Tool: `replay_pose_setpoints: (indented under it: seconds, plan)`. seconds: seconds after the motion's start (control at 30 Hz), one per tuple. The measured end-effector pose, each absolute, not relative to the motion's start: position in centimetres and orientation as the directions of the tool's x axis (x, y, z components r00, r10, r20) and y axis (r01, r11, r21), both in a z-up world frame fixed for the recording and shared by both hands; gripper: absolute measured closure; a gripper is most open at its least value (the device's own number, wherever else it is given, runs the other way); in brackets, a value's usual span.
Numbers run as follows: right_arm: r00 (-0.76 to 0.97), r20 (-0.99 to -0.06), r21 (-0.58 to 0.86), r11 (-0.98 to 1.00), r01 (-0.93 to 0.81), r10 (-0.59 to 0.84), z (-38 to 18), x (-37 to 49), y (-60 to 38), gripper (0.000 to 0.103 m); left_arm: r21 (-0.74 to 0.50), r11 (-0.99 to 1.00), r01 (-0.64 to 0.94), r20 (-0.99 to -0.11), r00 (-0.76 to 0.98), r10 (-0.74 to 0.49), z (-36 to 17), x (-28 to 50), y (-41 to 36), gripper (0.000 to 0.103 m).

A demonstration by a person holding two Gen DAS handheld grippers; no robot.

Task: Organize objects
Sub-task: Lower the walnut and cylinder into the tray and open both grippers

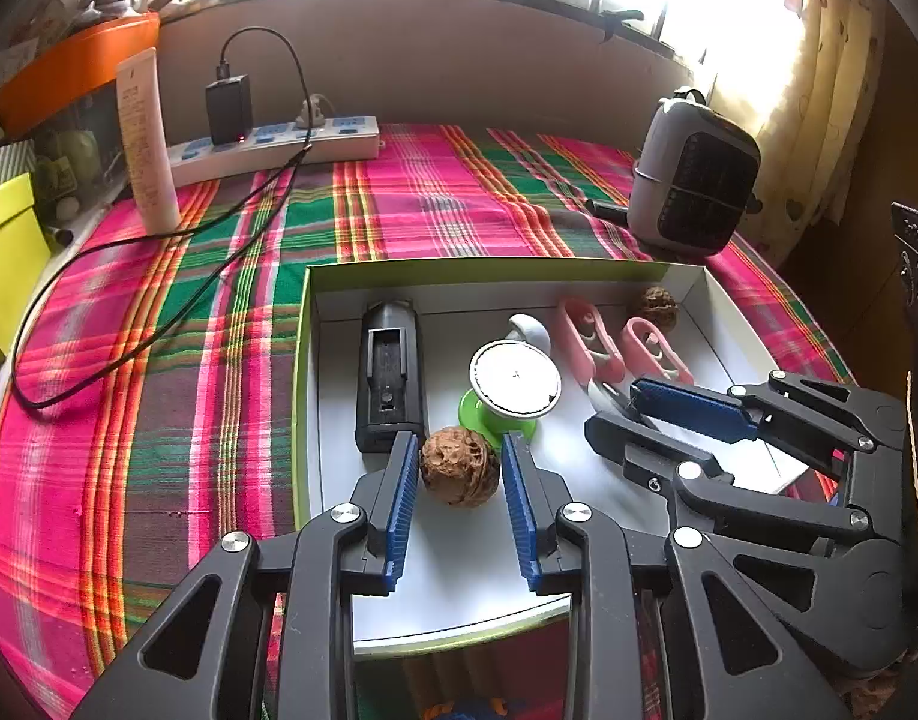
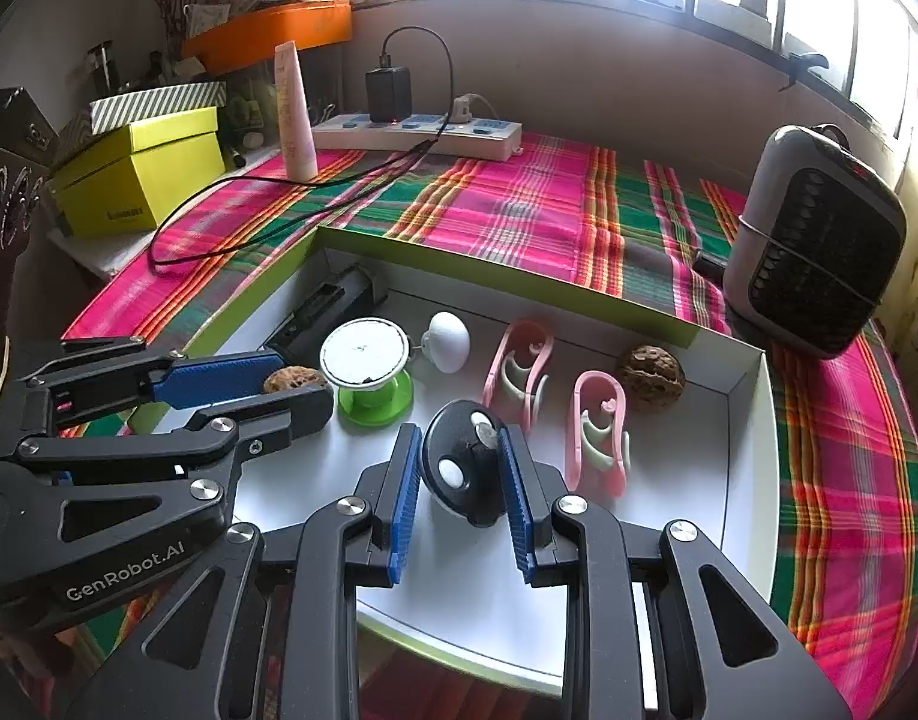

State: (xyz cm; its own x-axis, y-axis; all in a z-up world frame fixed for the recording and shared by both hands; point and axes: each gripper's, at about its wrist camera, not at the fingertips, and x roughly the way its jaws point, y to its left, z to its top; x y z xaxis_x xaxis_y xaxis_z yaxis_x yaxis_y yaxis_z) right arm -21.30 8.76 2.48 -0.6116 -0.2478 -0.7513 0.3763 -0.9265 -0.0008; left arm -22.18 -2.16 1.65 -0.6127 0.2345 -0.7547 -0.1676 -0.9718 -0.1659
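On the plaid cloth, inside the white tray (image 1: pixel 315 324), the left gripper (image 1: pixel 459 468) is clenched on the near walnut (image 1: pixel 459 465) left of the green spool (image 1: pixel 513 384), while the right gripper (image 2: pixel 459 468) grips the black disc (image 2: pixel 462 468) beside it.

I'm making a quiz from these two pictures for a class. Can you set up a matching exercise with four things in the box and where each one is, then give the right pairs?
Things:
1. near walnut
2. black disc
3. far walnut
4. black charger

Places:
A. in the far right corner of the box
B. between the pads of the right gripper
C. along the left wall of the box
D. between the pads of the left gripper

Pairs: 1-D, 2-B, 3-A, 4-C
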Motion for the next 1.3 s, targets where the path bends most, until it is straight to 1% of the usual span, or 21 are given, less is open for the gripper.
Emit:
replay_pose_setpoints:
  seconds: [0.17, 0.23, 0.4, 0.63, 0.73, 1.3]
  plan:
    - [-0.611, -0.752, 0.001, -0.927, 0.374, -0.247, 2.5, -21.2, 8.9, 0.075, -0.165, -0.972, -0.166, -0.755, -0.613, 0.233, 1.7, -22.1, -2.2, 0.074]
    - [-0.61, -0.753, 0.001, -0.927, 0.374, -0.247, 2.5, -21.2, 8.9, 0.075, -0.166, -0.972, -0.166, -0.755, -0.613, 0.234, 1.7, -22.1, -2.2, 0.072]
    - [-0.615, -0.751, -0.001, -0.93, 0.367, -0.241, 2.5, -20.9, 9.1, 0.075, -0.164, -0.971, -0.173, -0.754, -0.612, 0.236, 1.8, -21.9, -2.4, 0.069]
    - [-0.622, -0.747, 0.002, -0.935, 0.353, -0.236, 2.8, -20.5, 9.3, 0.066, -0.162, -0.973, -0.165, -0.746, -0.626, 0.23, 2.3, -21.0, -2.6, 0.066]
    - [-0.624, -0.745, 0.0, -0.936, 0.352, -0.235, 2.9, -20.2, 9.3, 0.065, -0.163, -0.973, -0.163, -0.739, -0.633, 0.23, 2.6, -20.5, -2.8, 0.065]
    - [-0.654, -0.72, -0.009, -0.939, 0.343, -0.232, 4.2, -17.8, 9.0, 0.064, -0.154, -0.975, -0.16, -0.714, -0.664, 0.221, 4.1, -18.0, -2.7, 0.064]
